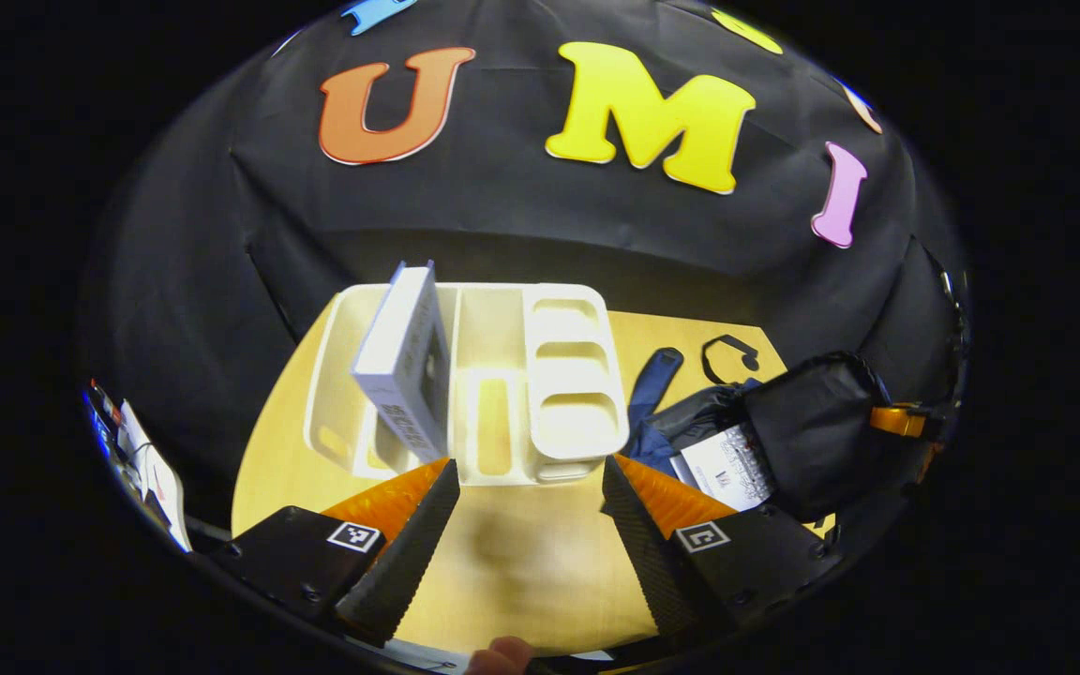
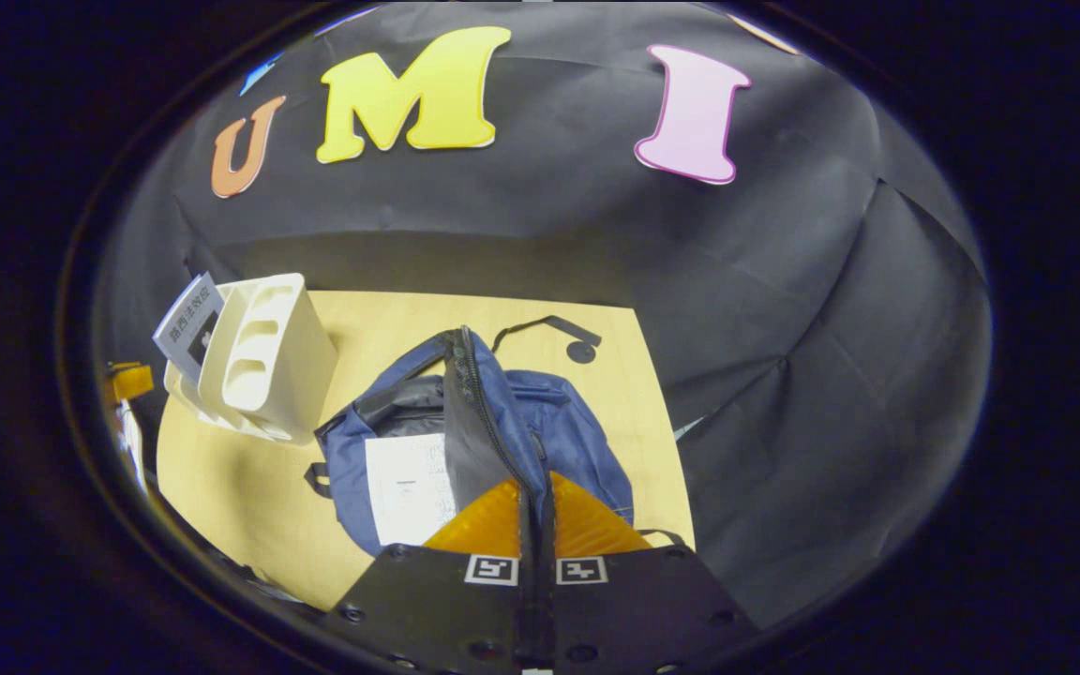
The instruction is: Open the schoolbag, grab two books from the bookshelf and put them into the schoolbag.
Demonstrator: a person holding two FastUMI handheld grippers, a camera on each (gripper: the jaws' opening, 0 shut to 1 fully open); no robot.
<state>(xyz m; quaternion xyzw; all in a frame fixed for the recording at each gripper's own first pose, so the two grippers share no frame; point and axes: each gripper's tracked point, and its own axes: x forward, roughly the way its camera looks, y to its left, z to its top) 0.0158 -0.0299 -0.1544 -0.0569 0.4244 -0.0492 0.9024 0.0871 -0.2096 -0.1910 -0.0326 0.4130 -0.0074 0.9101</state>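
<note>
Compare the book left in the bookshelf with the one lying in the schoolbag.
The book in the bookshelf stands on edge, leaning; the book in the schoolbag lies flat. The shelf one shows a greyish cover with a dark patch; the bag one shows a white face. The first juts above the bookshelf; the second sits inside the schoolbag, partly covered. Both are thin rectangles.

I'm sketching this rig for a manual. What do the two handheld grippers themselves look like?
Each gripper, left and right, has a black body with visible screws and two long wedge-shaped fingers with ribbed faces. A small square black-and-white marker sits at the base of each finger. No cables or sleeves are visible, just a fingertip below the left gripper.
</note>
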